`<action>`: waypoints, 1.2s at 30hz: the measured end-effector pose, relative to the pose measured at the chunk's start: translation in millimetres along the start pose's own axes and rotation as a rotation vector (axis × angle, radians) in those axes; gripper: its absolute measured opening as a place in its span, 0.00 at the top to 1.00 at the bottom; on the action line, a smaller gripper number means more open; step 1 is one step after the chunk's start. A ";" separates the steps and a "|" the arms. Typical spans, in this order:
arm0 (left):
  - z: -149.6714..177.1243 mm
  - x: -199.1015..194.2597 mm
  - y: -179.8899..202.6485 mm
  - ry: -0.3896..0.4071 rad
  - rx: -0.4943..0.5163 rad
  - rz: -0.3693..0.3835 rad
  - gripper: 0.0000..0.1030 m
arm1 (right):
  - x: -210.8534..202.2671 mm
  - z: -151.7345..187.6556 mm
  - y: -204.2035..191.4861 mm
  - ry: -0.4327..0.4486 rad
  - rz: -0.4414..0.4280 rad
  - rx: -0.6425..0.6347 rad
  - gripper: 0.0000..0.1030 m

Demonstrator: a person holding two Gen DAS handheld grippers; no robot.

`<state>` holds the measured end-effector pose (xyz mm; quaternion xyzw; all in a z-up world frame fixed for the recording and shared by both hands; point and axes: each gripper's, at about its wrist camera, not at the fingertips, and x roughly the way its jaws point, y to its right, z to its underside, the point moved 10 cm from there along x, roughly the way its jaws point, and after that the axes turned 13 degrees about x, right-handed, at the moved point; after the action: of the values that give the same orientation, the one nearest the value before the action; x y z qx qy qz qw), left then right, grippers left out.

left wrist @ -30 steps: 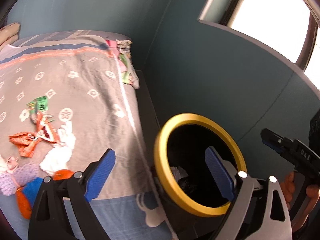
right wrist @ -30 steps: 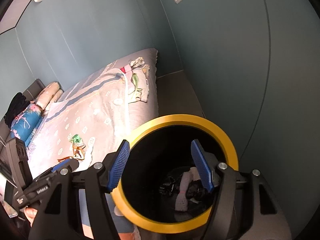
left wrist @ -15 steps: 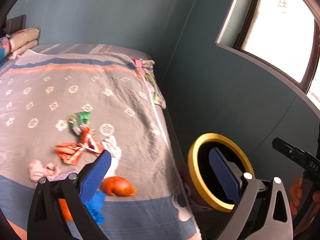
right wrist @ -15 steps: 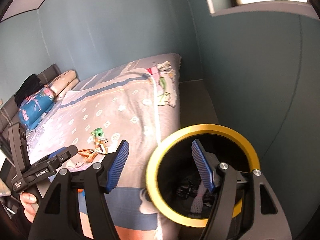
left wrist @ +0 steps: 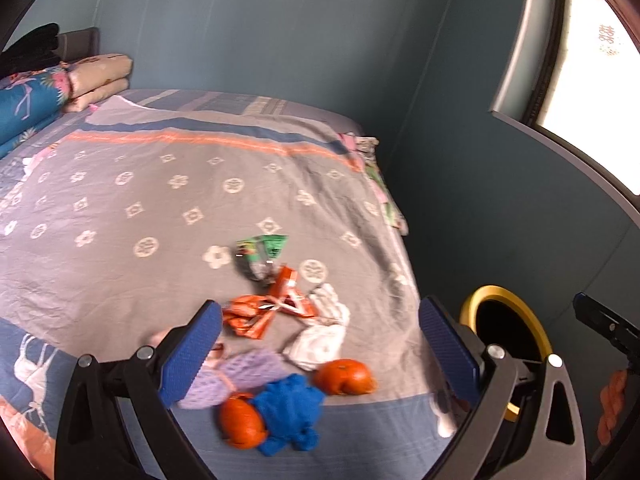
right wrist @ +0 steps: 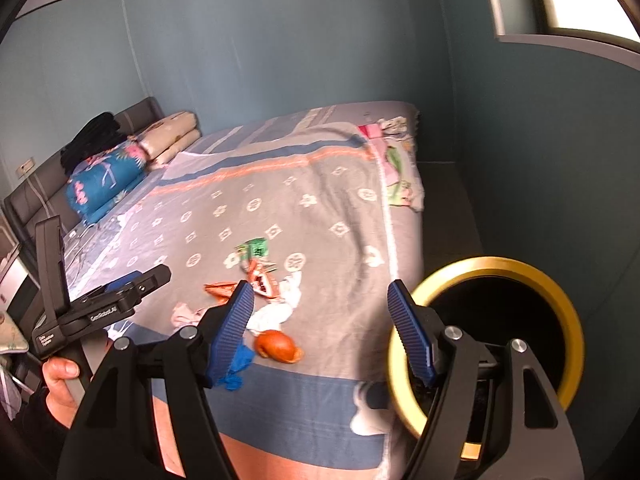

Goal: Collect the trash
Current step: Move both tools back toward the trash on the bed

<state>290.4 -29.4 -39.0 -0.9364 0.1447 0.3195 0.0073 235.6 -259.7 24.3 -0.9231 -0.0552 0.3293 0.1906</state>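
L wrist view: left gripper (left wrist: 320, 340) jaws spread wide, nothing between them, above the litter on the bedspread (left wrist: 120, 208). Pile sits near the bed's foot edge: orange snack wrapper (left wrist: 256, 314), green wrapper (left wrist: 262, 250), white tissue wad (left wrist: 318, 340), two orange peels (left wrist: 346, 376), blue crumpled scrap (left wrist: 290, 412), lilac net piece (left wrist: 244, 374). All look light, soft and crushable; the wrappers are prob slippery foil, so pinch at a crease or twisted end. The orange wrapper's long axis runs roughly L-R; the green one points away toward the pillows.

R wrist view: right gripper (right wrist: 322, 328) jaws also spread, empty. The yellow-rimmed bin (right wrist: 568, 320) stands on the floor just beside the bed corner, mouth tilted toward the cam.
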 end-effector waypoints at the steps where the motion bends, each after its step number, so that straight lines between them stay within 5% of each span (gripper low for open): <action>1: 2.0 -0.6 -9.2 -0.003 -0.003 -0.015 0.08 | 3.3 1.7 -4.7 -0.004 -0.004 -0.006 0.35; 15: 37.6 11.9 -89.9 -0.067 -0.089 -0.114 0.08 | 68.4 34.4 -56.9 -0.119 -0.021 -0.068 0.36; 36: 100.5 70.2 -157.8 -0.196 -0.196 -0.166 0.08 | 175.1 97.1 -55.9 -0.294 0.050 -0.111 0.36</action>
<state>326.9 113.7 -173.5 -0.9058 0.0338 0.4201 -0.0436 311.8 -137.7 -125.8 -0.8751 -0.0777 0.4621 0.1207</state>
